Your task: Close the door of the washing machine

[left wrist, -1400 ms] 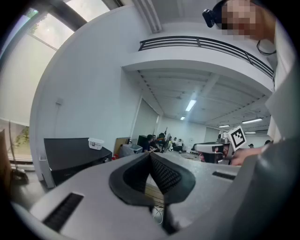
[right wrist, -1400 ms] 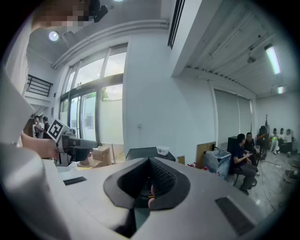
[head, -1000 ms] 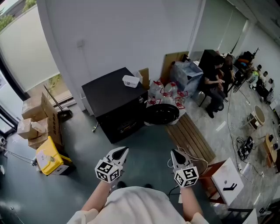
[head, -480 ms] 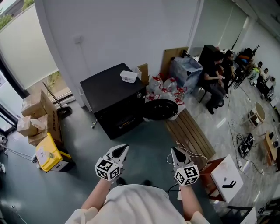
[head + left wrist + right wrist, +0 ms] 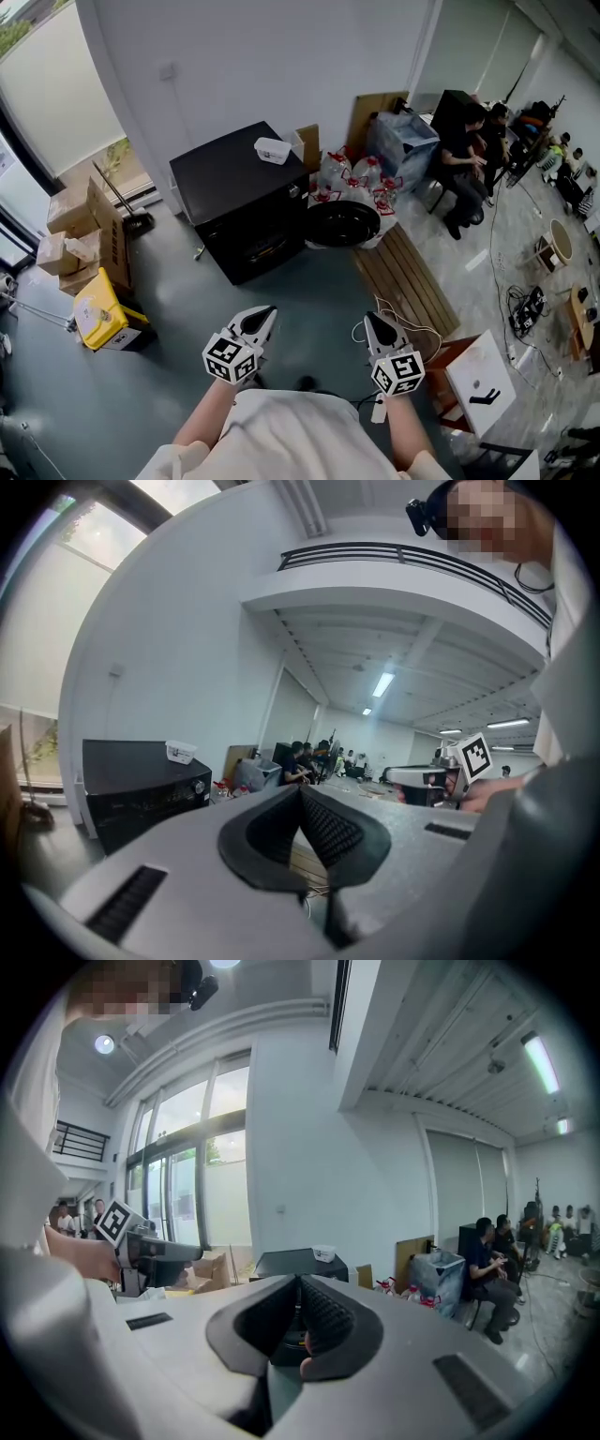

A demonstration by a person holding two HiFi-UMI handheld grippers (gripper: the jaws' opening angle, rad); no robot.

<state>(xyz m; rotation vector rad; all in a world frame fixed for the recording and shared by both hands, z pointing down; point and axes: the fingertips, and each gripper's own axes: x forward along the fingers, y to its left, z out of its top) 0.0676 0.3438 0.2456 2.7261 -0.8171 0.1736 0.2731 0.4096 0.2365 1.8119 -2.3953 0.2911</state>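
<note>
A black washing machine (image 5: 239, 202) stands against the white wall, well ahead of me; it also shows small in the left gripper view (image 5: 141, 780) and the right gripper view (image 5: 300, 1262). Its round dark door (image 5: 342, 223) hangs open to the machine's right, facing up. My left gripper (image 5: 255, 322) and right gripper (image 5: 378, 328) are held side by side close to my body, both pointing toward the machine and far short of it. Each has its jaws together with nothing between them.
A small white container (image 5: 273, 149) sits on top of the machine. Red-and-white bags (image 5: 352, 183) lie beside the door, with a slatted wooden pallet (image 5: 403, 281) in front. Cardboard boxes (image 5: 80, 234) and a yellow box (image 5: 98, 319) are at left. A white box (image 5: 483, 382) and seated people (image 5: 464, 159) are at right.
The washing machine has drifted slightly up and left in the head view. Both grippers stay side by side, shut. The door stays open.
</note>
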